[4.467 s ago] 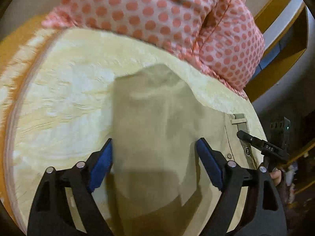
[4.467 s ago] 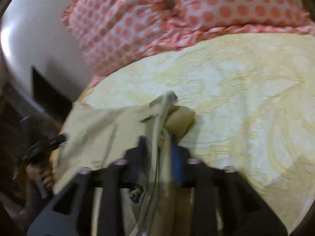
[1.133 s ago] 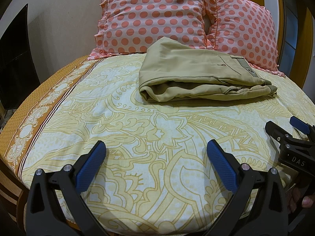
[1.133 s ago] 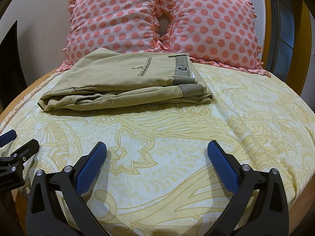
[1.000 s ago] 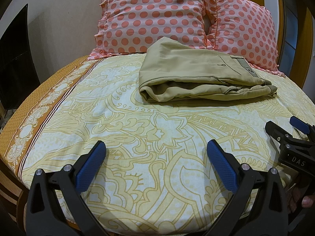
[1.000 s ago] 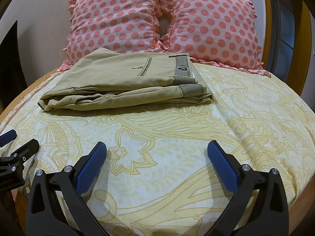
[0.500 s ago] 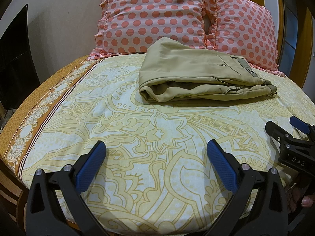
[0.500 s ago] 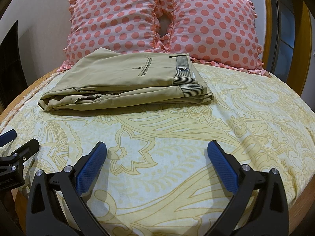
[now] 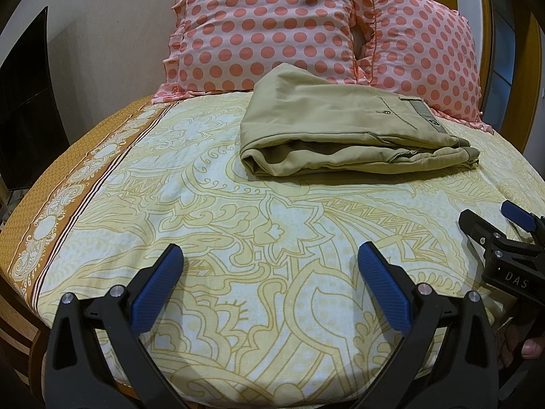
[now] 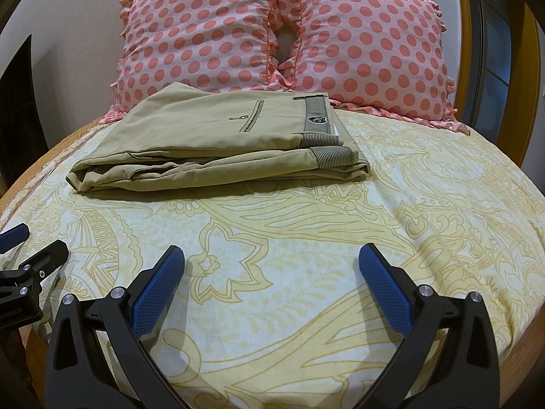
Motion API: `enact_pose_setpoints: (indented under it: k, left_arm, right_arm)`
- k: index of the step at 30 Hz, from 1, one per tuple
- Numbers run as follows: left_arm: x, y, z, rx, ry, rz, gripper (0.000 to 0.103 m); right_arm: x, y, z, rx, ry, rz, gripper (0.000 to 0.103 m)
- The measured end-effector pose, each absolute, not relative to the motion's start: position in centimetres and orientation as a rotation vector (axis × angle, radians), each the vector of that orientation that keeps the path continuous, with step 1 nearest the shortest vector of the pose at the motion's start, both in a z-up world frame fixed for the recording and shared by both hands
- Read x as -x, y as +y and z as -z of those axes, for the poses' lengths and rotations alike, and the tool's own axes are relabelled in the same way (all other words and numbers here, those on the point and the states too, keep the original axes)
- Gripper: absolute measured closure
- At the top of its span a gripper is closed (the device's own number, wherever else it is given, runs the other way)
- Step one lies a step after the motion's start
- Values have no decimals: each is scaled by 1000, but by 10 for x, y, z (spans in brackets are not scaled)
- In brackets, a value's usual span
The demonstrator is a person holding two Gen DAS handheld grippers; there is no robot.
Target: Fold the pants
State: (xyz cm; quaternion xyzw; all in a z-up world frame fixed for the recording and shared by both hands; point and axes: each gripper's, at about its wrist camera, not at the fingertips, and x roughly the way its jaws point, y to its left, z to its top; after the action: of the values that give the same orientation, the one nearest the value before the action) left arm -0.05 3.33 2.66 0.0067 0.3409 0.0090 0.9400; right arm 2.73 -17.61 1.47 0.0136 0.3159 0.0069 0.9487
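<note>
Khaki pants look pretty much done, sitting in a tidy layered bundle on the bed right up against the polka-dot pillows, while left gripper and right gripper hang well back, jaws wide apart and empty.

Two pink pillows with coral polka dots and ruffled edges leaned side by side against a plain wall at the head of a bed covered by a yellow-and-white floral sheet with an orange border.
</note>
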Motion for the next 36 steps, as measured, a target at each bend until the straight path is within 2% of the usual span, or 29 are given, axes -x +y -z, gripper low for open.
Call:
enact_pose_setpoints:
  k: [36]
  left_arm:
    - [-1,35,-27,-15,703,-11,2]
  right_arm:
    - [-28,-176,-14,-28,641,-14,1]
